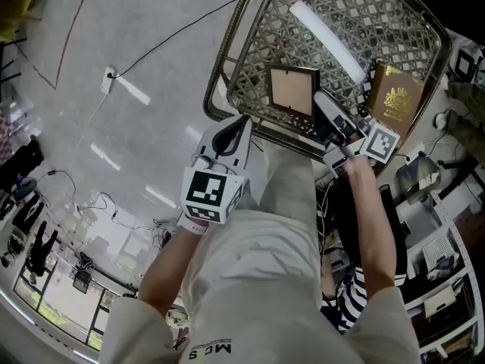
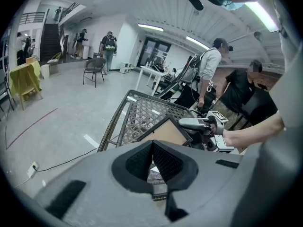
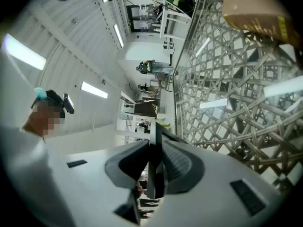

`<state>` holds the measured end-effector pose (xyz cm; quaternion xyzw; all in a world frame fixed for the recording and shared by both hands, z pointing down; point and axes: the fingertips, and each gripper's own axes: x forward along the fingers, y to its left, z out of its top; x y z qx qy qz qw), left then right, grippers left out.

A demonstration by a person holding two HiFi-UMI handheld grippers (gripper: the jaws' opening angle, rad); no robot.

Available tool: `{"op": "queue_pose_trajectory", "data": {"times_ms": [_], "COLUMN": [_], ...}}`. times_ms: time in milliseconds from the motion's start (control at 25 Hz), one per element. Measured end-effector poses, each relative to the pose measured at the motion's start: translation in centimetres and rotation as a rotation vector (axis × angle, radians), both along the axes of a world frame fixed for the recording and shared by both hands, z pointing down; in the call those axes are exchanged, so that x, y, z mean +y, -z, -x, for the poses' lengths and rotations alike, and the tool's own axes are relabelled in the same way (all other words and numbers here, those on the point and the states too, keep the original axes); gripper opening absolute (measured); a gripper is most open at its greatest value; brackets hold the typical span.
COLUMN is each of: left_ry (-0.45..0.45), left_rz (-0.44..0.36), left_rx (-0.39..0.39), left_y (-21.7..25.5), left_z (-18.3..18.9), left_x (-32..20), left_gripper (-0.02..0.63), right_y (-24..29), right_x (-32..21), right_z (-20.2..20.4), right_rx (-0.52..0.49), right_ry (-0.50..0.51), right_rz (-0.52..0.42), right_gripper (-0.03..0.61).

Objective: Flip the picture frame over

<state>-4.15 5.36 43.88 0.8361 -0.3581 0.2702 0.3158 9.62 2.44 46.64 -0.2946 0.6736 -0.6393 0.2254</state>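
The picture frame [image 1: 292, 89] has a dark rim and a brown backing board that faces me. It stands on edge, tilted, on the woven lattice table [image 1: 227, 44]. My right gripper [image 1: 327, 111] is shut on the frame's right edge, and that dark edge [image 3: 155, 141] runs between the pads [image 3: 177, 162] in the right gripper view. My left gripper [image 1: 231, 131] hangs at the table's near rim, left of the frame and apart from it, jaws together with nothing in them. From the left gripper view the frame [image 2: 165, 132] and the right gripper [image 2: 201, 124] lie just beyond its pads [image 2: 142, 160].
A brown booklet with a gold crest [image 1: 394, 97] lies on the table right of the frame. The table's metal rim [image 2: 111, 126] curves along the left. Cables [image 1: 114, 74] trail over the floor. Several people [image 2: 208, 74] stand beyond the table, near a chair [image 2: 94, 70].
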Motion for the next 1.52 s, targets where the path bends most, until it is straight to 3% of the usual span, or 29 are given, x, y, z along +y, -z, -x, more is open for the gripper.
{"op": "queue_pose_trajectory", "data": {"times_ms": [280,520,960,1240,1520], "left_ry": [-0.007,-0.006,-0.001,-0.001,-0.006], "left_rz": [0.000,0.003,0.001,-0.002,-0.018], "left_rx": [-0.003,-0.007,-0.003,-0.001,0.000], "left_y": [-0.1,-0.2,-0.3,-0.2,0.8], "left_z": [-0.1,0.0,0.0,0.0,-0.1], "left_x": [0.0,0.0,0.0,0.0,-0.2], "left_gripper": [0.025,0.025,0.025,0.025,0.025], "right_y": [-2.4,-4.7,-7.0,-8.4,-7.6], "right_x": [0.6,1.0,1.0,1.8,2.5], "right_z": [-1.4,-2.5,-2.3,-3.1,-3.1], "right_rx": [0.127,0.343,0.841,1.125,1.223], "right_ry": [-0.044,-0.043,0.139,0.262,0.312], "right_rz": [0.045,0.089,0.012,-0.006,-0.043], "right_gripper": [0.095,0.121,0.202,0.204,0.204]}}
